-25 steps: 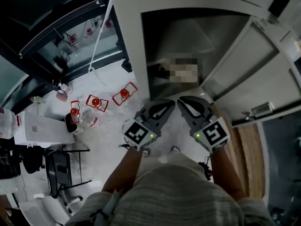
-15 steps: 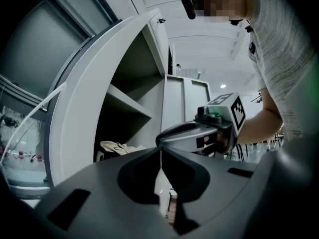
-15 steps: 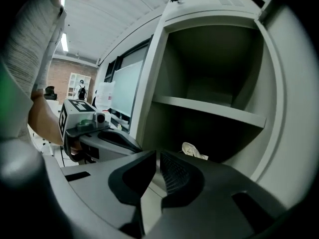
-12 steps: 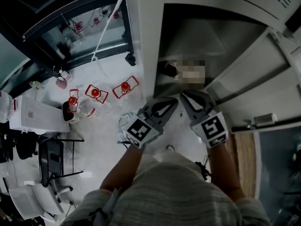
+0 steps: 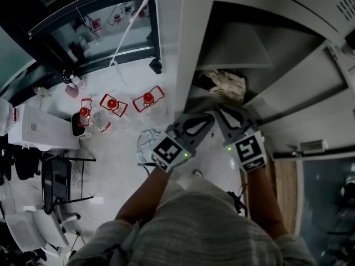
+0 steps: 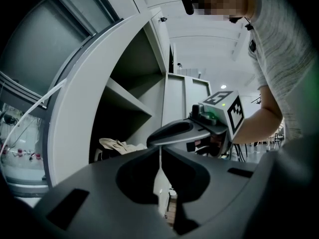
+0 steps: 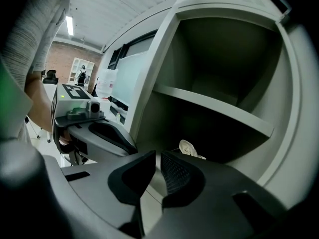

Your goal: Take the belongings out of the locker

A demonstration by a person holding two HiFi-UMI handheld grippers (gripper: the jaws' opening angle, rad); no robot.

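Change since the earlier frames: my right tongs [image 5: 219, 110] have eased forward and a little downward, so their tip stands nearer the crumpled beige cloth [image 5: 224, 83] inside the open grey metal locker [image 5: 183, 49]. My head camera has swung as well. The locker's frame now slants more steeply across the view, its left post further right.

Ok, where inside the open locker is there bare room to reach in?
The shelf is bare, above the beige bundle. Below, the compartment looks free right of the bundle, toward the door. Crowded: the floor left of the locker, with red items.
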